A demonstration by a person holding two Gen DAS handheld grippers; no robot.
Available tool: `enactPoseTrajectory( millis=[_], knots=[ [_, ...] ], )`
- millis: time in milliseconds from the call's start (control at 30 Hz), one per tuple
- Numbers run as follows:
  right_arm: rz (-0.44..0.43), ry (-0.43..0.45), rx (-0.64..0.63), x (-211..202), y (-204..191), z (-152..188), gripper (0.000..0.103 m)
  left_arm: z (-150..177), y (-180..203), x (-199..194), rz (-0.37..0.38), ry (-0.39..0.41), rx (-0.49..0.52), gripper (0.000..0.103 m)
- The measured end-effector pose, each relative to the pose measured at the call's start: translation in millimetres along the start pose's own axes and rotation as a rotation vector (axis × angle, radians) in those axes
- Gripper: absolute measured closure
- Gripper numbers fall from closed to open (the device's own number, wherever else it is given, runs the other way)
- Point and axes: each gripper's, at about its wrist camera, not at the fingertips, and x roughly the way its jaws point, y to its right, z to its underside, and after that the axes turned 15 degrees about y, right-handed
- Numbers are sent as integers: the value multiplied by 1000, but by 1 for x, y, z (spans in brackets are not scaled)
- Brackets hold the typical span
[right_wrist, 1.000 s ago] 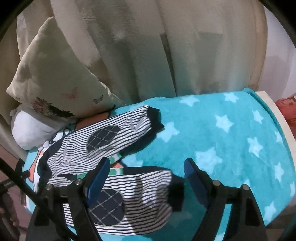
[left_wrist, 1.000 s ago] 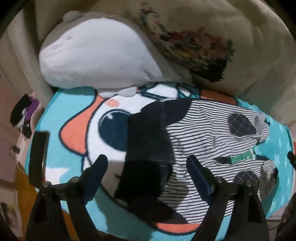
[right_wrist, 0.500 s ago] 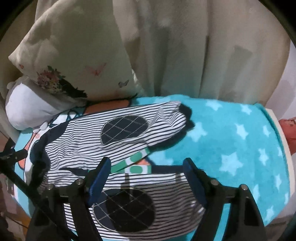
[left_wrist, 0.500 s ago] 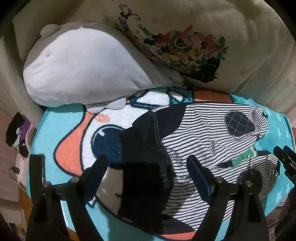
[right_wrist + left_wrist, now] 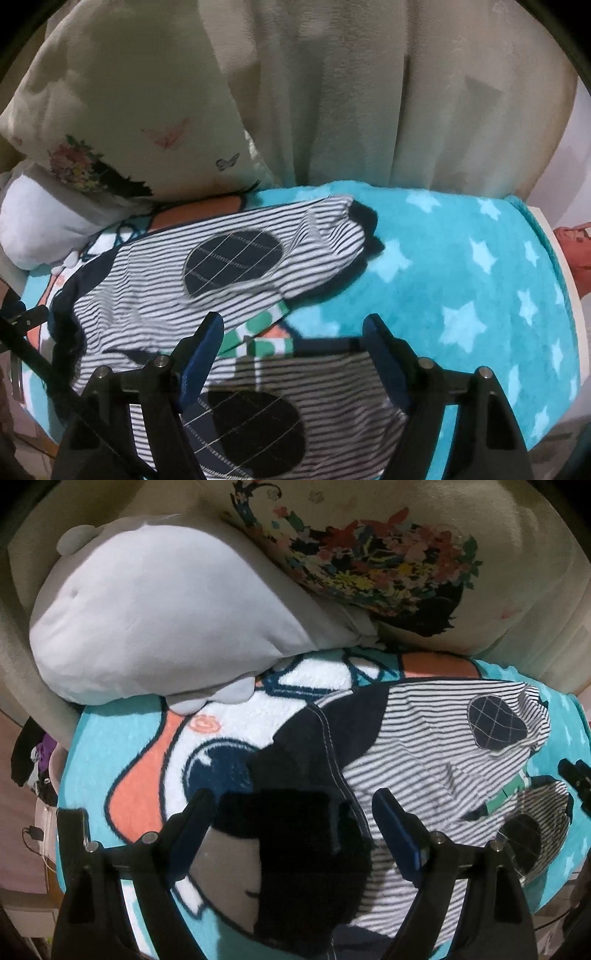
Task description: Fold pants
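Observation:
Small striped pants lie flat on a teal cartoon blanket, legs spread apart. My left gripper hangs open just above the dark navy waistband, touching nothing. In the right wrist view the far leg with its dark checked knee patch stretches toward the right. My right gripper stands open over the near leg, whose own knee patch sits below the fingers. Nothing is pinched by either gripper. A black part of the other gripper shows at the left edge.
A grey plush pillow and a floral cushion crowd the blanket's far side. A cream curtain hangs behind. The starred blanket ends at a white bed edge, with a red object beyond it.
Both grippers have drifted in over the pants. The left now sits above the waistband, nearer the pillows. The right has shifted left from the cuff, over the near leg. Both stay open.

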Motion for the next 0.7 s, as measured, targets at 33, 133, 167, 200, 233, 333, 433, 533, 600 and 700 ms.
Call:
enactPoseTrajectory(
  millis=[33, 133, 167, 200, 233, 333, 433, 533, 600, 700],
  knots=[
    [-1, -1, -4, 4, 3, -5, 21, -2, -1, 4, 6, 2, -1, 17],
    [-8, 6, -23, 14, 11, -19, 21, -7, -7, 21, 51, -5, -15, 17],
    [-9, 9, -35, 20, 14, -26, 21, -10, -10, 27, 69, -9, -20, 17],
    [-13, 13, -47, 26, 17, -34, 21, -13, -12, 34, 92, -10, -24, 17],
    [-14, 17, -58, 31, 20, -40, 21, -16, -14, 41, 117, -10, -28, 17],
    [-33, 11, -75, 56, 29, -60, 21, -28, -19, 62, 195, -18, -32, 17],
    [-73, -29, -43, 86, 38, -71, 21, -36, -17, 83, 260, -40, -13, 17],
    [-85, -81, -34, 120, 41, -73, 21, -39, -12, 106, 316, -83, 19, 17],
    [-66, -100, -54, 134, 39, -72, 21, -39, -8, 116, 340, -102, 49, 17],
    [-33, -124, -101, 152, 33, -70, 22, -39, 4, 119, 336, -89, 135, 17]
  ],
)
